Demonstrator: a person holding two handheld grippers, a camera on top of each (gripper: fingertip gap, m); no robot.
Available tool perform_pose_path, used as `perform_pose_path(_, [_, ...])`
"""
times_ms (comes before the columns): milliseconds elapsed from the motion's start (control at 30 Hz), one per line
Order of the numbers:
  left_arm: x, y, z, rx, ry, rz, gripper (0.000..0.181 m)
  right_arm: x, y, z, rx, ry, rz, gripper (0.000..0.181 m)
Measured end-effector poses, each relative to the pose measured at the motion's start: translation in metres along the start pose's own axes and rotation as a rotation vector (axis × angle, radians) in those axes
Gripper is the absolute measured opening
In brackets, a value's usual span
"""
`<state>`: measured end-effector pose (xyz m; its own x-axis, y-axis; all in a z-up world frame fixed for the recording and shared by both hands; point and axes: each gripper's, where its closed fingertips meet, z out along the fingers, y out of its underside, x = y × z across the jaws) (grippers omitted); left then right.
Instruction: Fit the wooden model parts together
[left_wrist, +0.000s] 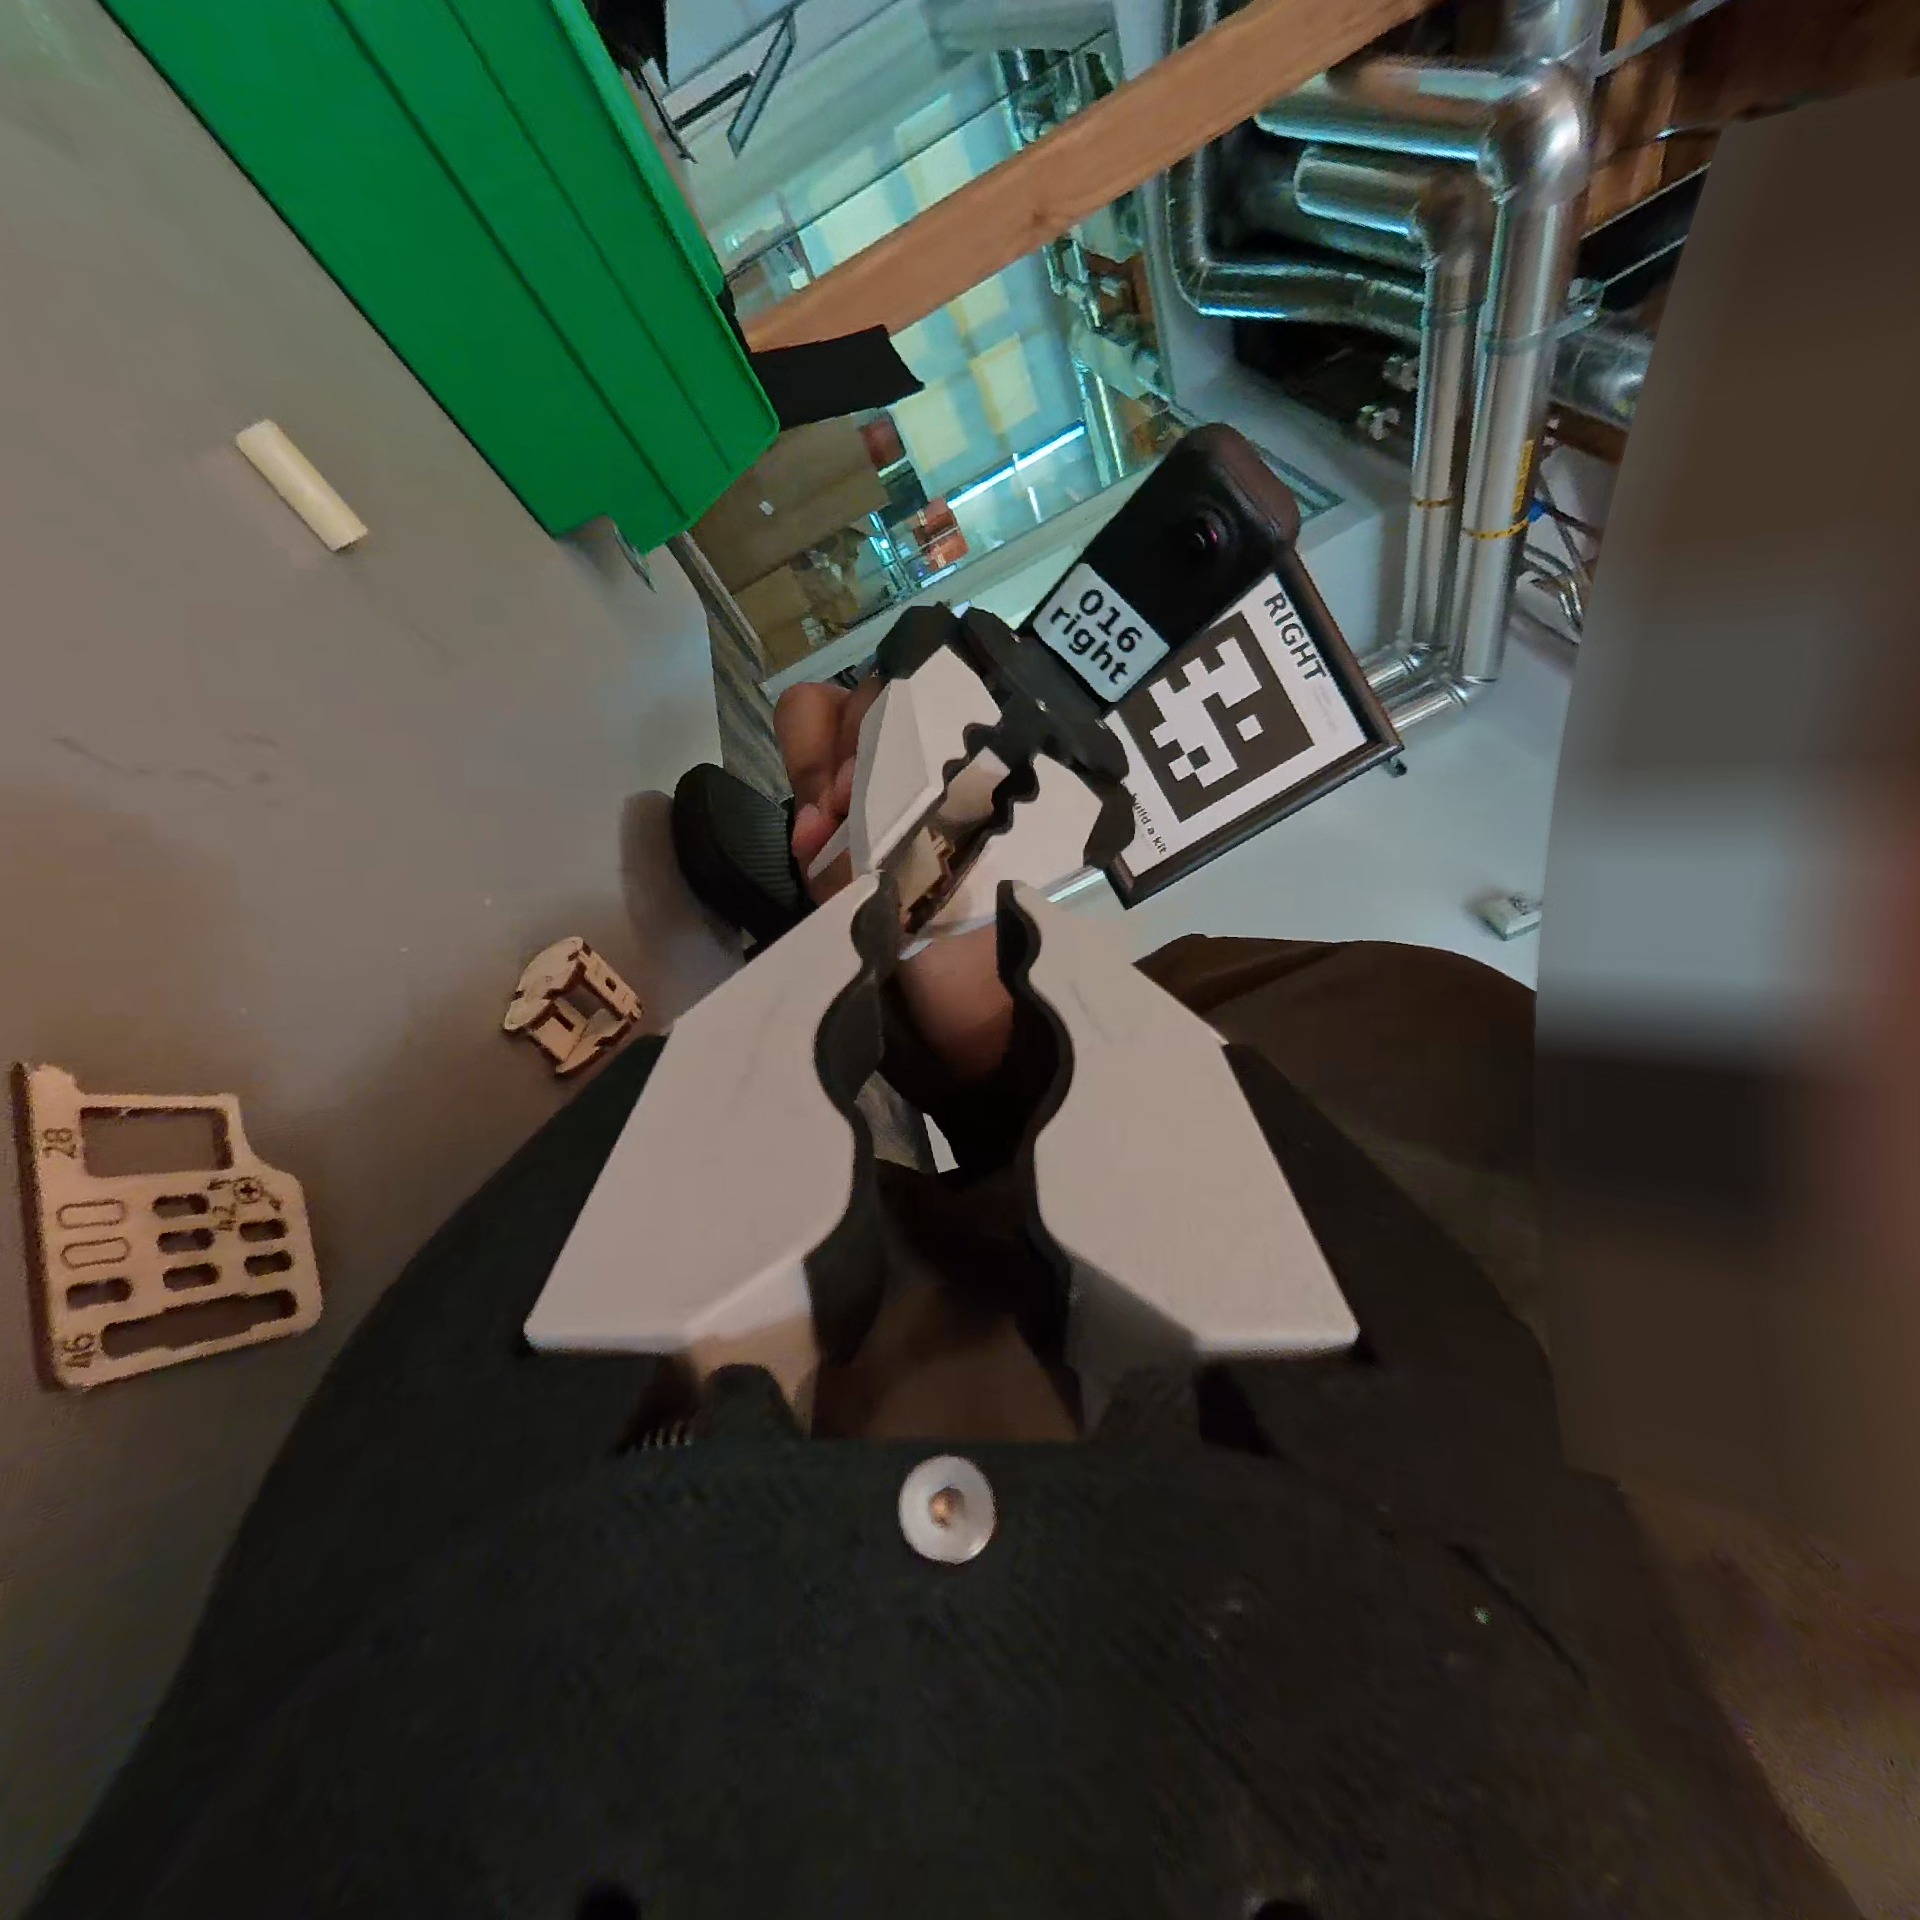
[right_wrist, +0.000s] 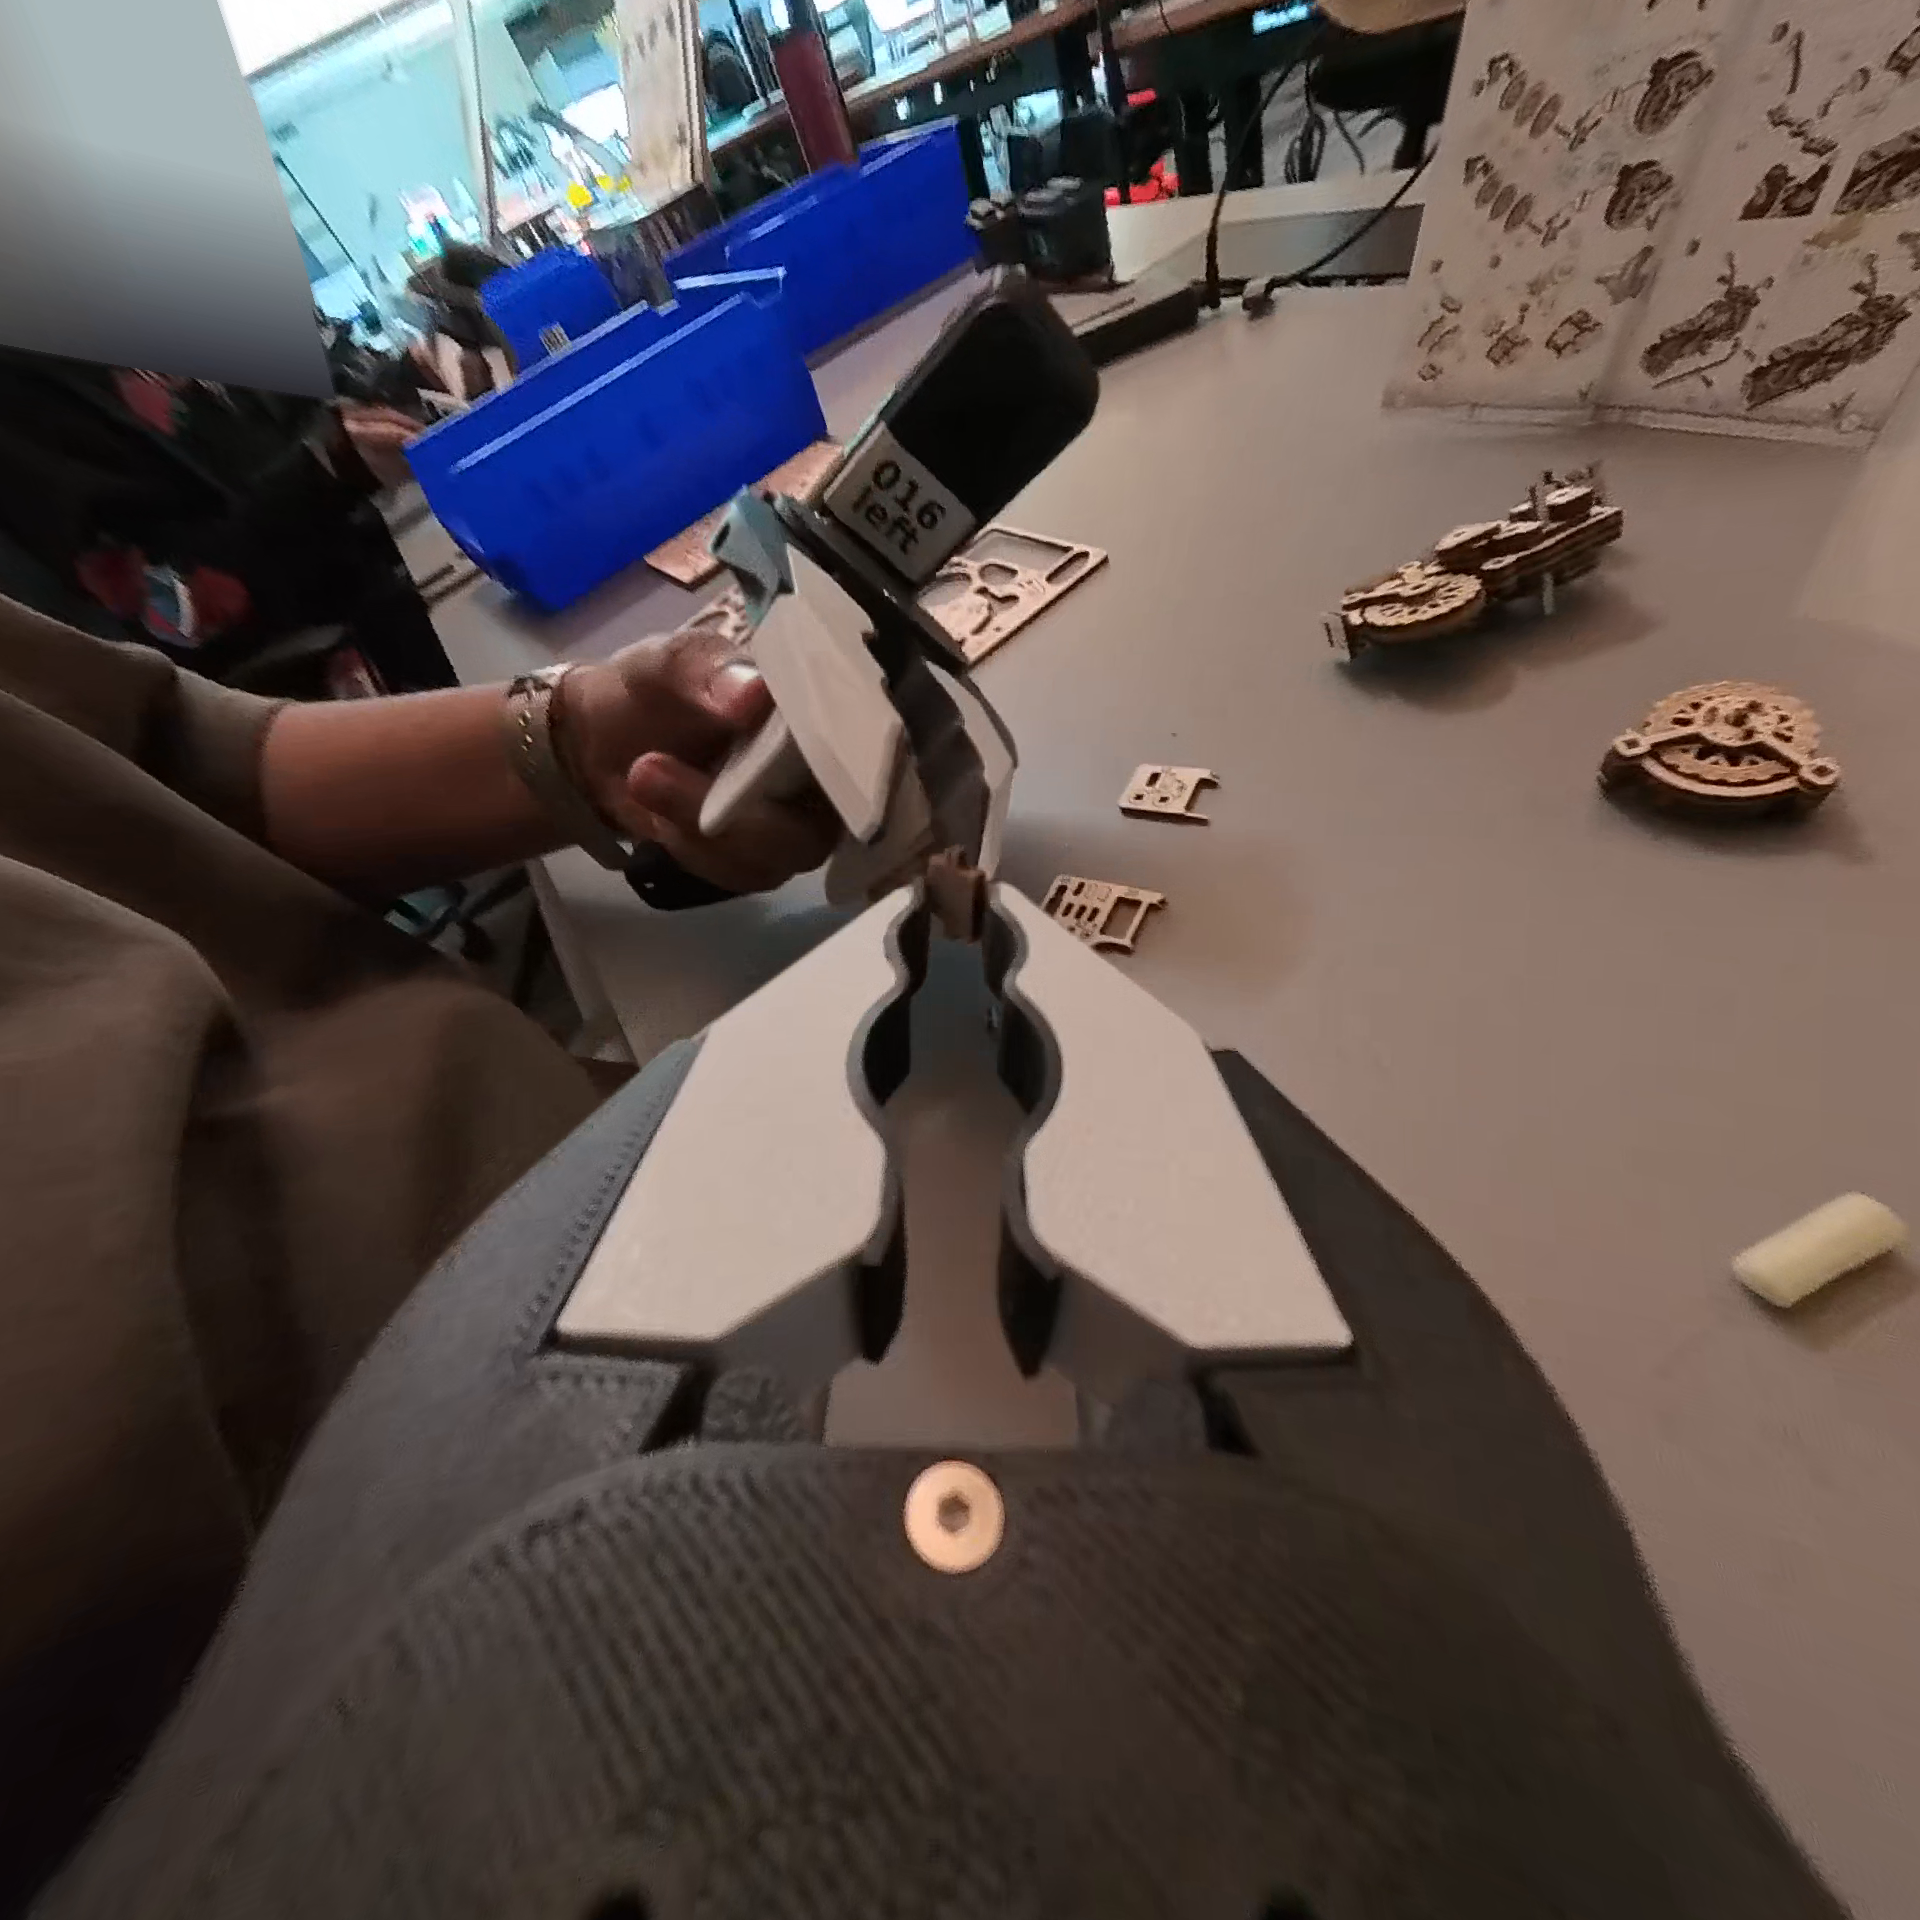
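Note:
My left gripper (left_wrist: 943, 910) and my right gripper (right_wrist: 953, 908) meet tip to tip above the grey table (right_wrist: 1455, 1039). Between them is a small wooden model part (right_wrist: 958, 891), which also shows in the left wrist view (left_wrist: 928, 881). Both grippers look shut on it from opposite sides. I cannot tell whether it is one piece or two pressed together. The right gripper (left_wrist: 971, 805) shows in the left wrist view, and the left gripper (right_wrist: 940, 847) shows in the right wrist view, held by a hand (right_wrist: 675, 769).
On the table lie a cut-out wooden sheet (left_wrist: 166, 1226), a small wooden sub-assembly (left_wrist: 571, 1003), two gear assemblies (right_wrist: 1714, 753) (right_wrist: 1475, 582), small flat parts (right_wrist: 1169, 792) (right_wrist: 1103, 909) and a white cylinder (right_wrist: 1818, 1257). Blue bins (right_wrist: 623, 468), a green bin (left_wrist: 468, 260) and an instruction sheet (right_wrist: 1683, 208) stand around. My two grippers' fingertips are within a few centimetres of each other.

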<state>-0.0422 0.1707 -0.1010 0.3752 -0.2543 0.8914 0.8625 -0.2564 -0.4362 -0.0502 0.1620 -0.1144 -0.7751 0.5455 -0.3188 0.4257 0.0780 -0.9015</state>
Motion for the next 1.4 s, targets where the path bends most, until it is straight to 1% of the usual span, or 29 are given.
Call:
perform_pose_path(200, [-0.008,0.005,0.001,-0.031,-0.066,0.029,0.005,0.0,0.008,0.005,-0.042,0.025,-0.029,0.008])
perform_pose_path(333, [-0.009,0.005,0.001,-0.034,-0.081,0.036,0.005,0.001,0.008,0.006,-0.043,0.026,-0.019,0.008])
perform_pose_path(500, [-0.008,0.003,0.0,-0.027,-0.083,0.025,0.001,-0.001,0.007,0.005,-0.035,0.02,-0.035,0.008])
perform_pose_path(567, [-0.007,-0.001,-0.002,-0.002,-0.064,-0.004,0.0,-0.006,0.006,0.005,-0.032,-0.002,-0.057,0.017])
perform_pose_path(700, [-0.01,0.0,-0.004,-0.001,-0.057,-0.049,0.0,-0.003,0.006,0.0,-0.038,0.025,-0.162,0.021])
perform_pose_path(833, [-0.011,0.006,-0.004,-0.039,-0.044,-0.102,0.0,0.004,0.007,-0.008,-0.034,0.118,-0.422,0.022])
perform_pose_path(933, [-0.015,0.015,-0.003,-0.085,-0.047,-0.135,0.0,-0.004,0.015,-0.007,-0.056,0.114,-0.56,0.018])
perform_pose_path(1000, [-0.017,0.021,-0.002,-0.119,-0.053,-0.148,0.0,-0.009,0.022,-0.004,-0.093,0.092,-0.581,0.019])
perform_pose_path(1133, [-0.017,0.028,0.0,-0.161,-0.054,-0.152,0.0,-0.017,0.024,-0.005,-0.097,0.05,-0.595,0.014])
perform_pose_path(1400, [-0.017,0.033,0.0,-0.192,-0.041,-0.163,0.0,-0.019,0.028,-0.006,-0.121,0.049,-0.652,0.012])
